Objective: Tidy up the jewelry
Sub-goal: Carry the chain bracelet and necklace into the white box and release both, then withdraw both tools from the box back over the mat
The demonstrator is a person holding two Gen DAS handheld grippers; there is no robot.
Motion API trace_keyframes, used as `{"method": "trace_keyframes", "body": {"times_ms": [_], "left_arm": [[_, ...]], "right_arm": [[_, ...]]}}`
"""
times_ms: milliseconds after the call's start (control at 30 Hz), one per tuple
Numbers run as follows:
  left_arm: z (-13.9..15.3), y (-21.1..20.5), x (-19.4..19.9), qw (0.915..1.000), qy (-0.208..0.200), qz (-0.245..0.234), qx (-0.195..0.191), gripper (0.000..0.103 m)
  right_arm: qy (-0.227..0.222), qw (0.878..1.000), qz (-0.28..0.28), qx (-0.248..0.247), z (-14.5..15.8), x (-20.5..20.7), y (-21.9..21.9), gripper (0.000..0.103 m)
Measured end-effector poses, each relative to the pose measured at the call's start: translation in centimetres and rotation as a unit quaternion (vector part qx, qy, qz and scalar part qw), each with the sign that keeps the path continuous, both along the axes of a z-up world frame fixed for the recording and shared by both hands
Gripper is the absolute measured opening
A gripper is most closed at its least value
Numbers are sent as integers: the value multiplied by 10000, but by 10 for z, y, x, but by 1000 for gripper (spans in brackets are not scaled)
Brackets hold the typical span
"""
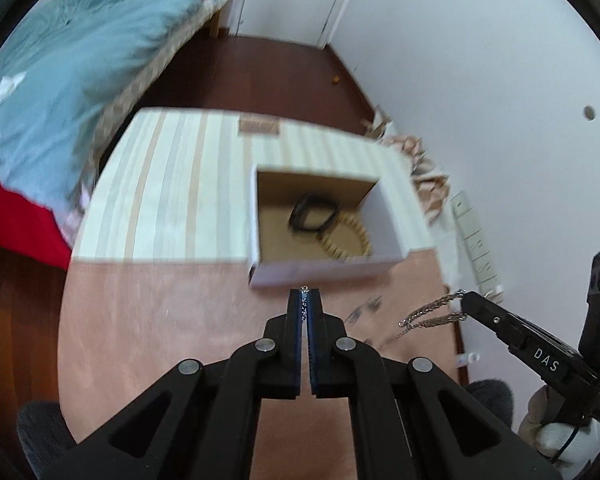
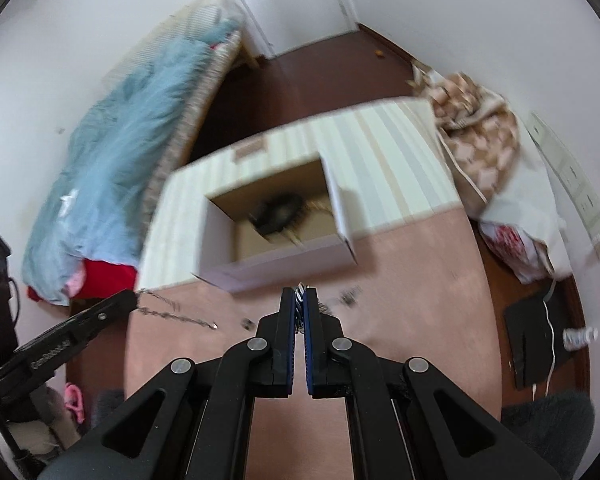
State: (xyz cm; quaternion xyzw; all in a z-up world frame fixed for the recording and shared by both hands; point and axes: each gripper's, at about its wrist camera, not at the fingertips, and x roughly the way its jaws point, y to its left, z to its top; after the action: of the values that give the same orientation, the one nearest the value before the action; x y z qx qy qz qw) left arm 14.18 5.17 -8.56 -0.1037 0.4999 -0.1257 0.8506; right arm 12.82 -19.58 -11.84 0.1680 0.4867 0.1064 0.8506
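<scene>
The silver chain [image 1: 430,314] hung stretched between my two grippers, above the pink table [image 1: 160,320] and just short of the open cardboard box [image 1: 320,272]. My left gripper [image 1: 305,294] was clenched on one end, only a sliver of chain showing between its blue pads [image 1: 314,344]. My right gripper [image 2: 299,295] was pinched shut on the other end. Both pointed toward the box, which held a black bracelet [image 1: 314,216] and a gold beaded one [image 1: 350,240]. A blue blanket [image 1: 72,80] lay on the bed beyond.
</scene>
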Motion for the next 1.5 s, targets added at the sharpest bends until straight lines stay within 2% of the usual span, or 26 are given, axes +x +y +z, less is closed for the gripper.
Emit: {"method": "trace_keyframes", "body": {"times_ms": [200, 333, 467, 733, 833, 900, 1000, 1133, 1167, 1200, 1233, 1267, 1300, 1400, 1433, 1467, 1500], "left_arm": [[48, -6, 30, 9989, -452, -133, -75, 0], [58, -11, 53, 9981, -581, -212, 49, 0], [46, -16, 80, 9984, -451, -257, 215, 0], [-16, -24, 126, 9981, 236, -333, 463, 0], [-32, -26, 138, 9970, 431, -285, 574, 3], [-37, -26, 143, 9953, 531, -121, 795, 5], [-42, -25, 148, 9947, 623, -9, 814, 5], [-47, -22, 149, 9913, 676, 180, 1116, 7], [-48, -20, 148, 9905, 679, 215, 1180, 9], [-50, -18, 147, 9896, 692, 263, 1230, 23], [-51, -15, 145, 9887, 708, 325, 1284, 51], [-51, -12, 144, 9884, 698, 370, 1298, 66], [-51, -8, 142, 9884, 642, 453, 1303, 83], [-50, 1, 132, 9874, 523, 616, 1358, 84], [-51, 3, 129, 9871, 523, 643, 1370, 84], [-51, 4, 126, 9867, 508, 664, 1396, 84], [-51, 4, 124, 9861, 502, 680, 1429, 92]], "right_arm": [[-358, 9986, 363, 159, 54, 39, 13, 4], [-383, 9980, 505, -2, 66, 72, 22, 4], [-98, 9981, 561, -228, 51, 113, 28, 4], [557, 9930, 585, -866, -11, 175, 32, 4], [662, 9905, 611, -1035, -27, 186, 33, 4], [711, 9889, 646, -1137, -35, 191, 35, 4], [737, 9877, 729, -1173, -41, 193, 38, 4], [1172, 9834, 1032, -926, -54, 193, 46, 5], [1239, 9823, 1093, -885, -56, 191, 47, 10], [1311, 9810, 1154, -842, -58, 188, 48, 16], [1354, 9802, 1171, -850, -59, 185, 48, 34], [1343, 9805, 1156, -855, -58, 180, 46, 50], [1317, 9811, 1141, -838, -57, 177, 45, 54], [1226, 9820, 1066, -961, -51, 168, 39, 57], [1160, 9824, 1011, -1063, -49, 163, 37, 64], [1122, 9822, 976, -1146, -48, 161, 37, 75], [1055, 9821, 934, -1253, -46, 156, 36, 81]]}}
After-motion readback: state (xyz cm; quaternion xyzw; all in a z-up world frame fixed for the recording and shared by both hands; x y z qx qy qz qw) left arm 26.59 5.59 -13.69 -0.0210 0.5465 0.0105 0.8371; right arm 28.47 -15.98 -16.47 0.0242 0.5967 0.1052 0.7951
